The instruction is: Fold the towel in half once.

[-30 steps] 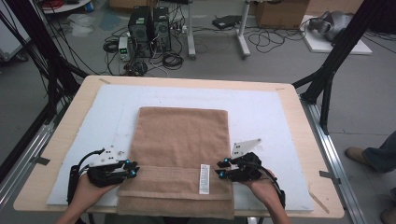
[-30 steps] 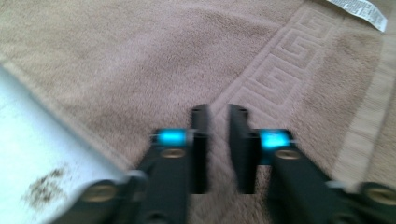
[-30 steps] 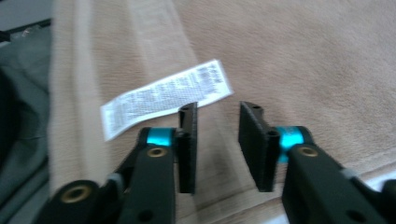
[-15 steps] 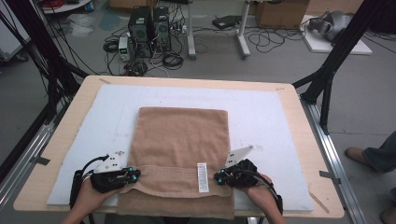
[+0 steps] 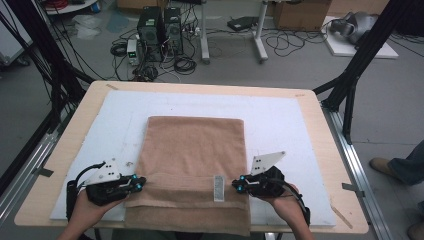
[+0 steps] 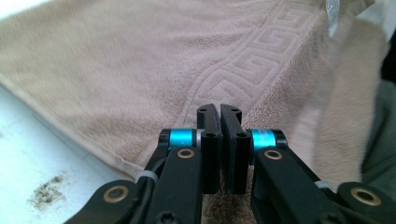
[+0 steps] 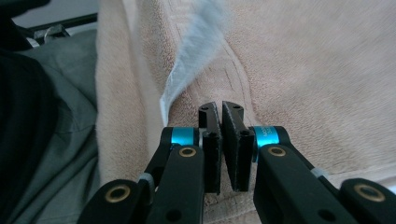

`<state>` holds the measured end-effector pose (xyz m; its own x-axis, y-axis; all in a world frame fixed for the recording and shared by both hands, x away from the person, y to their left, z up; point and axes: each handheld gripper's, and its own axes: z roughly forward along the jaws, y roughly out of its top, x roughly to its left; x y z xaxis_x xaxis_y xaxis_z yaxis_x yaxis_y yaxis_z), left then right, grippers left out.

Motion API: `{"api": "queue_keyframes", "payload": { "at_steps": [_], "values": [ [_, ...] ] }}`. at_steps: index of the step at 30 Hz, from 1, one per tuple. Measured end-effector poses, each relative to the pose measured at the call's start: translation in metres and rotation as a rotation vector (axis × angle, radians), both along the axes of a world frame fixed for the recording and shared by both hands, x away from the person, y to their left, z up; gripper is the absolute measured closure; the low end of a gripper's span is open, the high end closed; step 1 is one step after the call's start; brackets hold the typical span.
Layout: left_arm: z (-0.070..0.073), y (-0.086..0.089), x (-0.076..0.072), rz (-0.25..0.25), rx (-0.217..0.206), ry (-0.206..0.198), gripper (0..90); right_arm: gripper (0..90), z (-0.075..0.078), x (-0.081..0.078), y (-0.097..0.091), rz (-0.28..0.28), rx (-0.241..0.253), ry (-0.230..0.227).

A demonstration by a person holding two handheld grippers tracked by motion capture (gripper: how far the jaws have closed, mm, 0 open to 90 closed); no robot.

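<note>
A brown towel [image 5: 192, 150] lies flat on a white mat [image 5: 285, 120], and its near end hangs over the table's front edge. A white label [image 5: 218, 187] sits on the near band. My left gripper [image 5: 137, 184] is shut on the towel's left edge at that band; in the left gripper view its jaws [image 6: 219, 109] are pressed together with the towel [image 6: 116, 70] running under and between them. At the right edge, my right gripper [image 5: 238, 186] is likewise shut on the towel [image 7: 317, 70], tips [image 7: 219, 106] together beside the label [image 7: 191, 51].
The mat covers most of a wooden table [image 5: 312, 107]. Black frame legs [image 5: 350, 85] stand at the table's right and left sides. Computers and cables [image 5: 160, 30] lie on the floor beyond the far edge. Someone's shoe [image 5: 382, 164] shows at the right.
Both pairs of jaws have closed on the towel's side edges. Both hands have lifted slightly, raising the near band a little.
</note>
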<state>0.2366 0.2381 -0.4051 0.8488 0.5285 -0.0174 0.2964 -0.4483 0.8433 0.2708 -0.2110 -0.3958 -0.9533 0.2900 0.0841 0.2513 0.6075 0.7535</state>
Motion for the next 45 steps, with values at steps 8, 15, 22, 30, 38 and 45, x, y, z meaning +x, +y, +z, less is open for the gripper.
{"api": "queue_keyframes", "payload": {
  "at_steps": [8, 15, 22, 30, 38, 45],
  "values": [
    [-0.023, -0.002, 0.001, 0.004, 0.036, 0.041, 85.3, 85.9, -0.017, 0.000, 0.003, -0.006, -0.041, 0.039],
    [-0.021, -0.002, 0.004, 0.011, 0.019, 0.032, 86.2, 86.0, -0.020, 0.002, 0.003, 0.004, -0.035, 0.060],
    [0.011, 0.001, -0.010, -0.007, -0.013, -0.037, 86.1, 85.9, 0.008, -0.008, -0.003, 0.011, 0.012, -0.006],
    [0.023, 0.006, -0.039, -0.071, -0.036, -0.031, 85.6, 85.0, 0.030, -0.031, -0.009, 0.097, 0.054, -0.044],
    [0.001, 0.004, -0.017, -0.021, -0.036, 0.013, 64.7, 67.8, 0.018, -0.012, -0.012, 0.062, 0.059, 0.029],
    [-0.002, -0.003, 0.011, 0.030, -0.040, 0.015, 57.1, 57.6, 0.009, 0.014, -0.007, -0.018, 0.052, 0.044]
  ]
}}
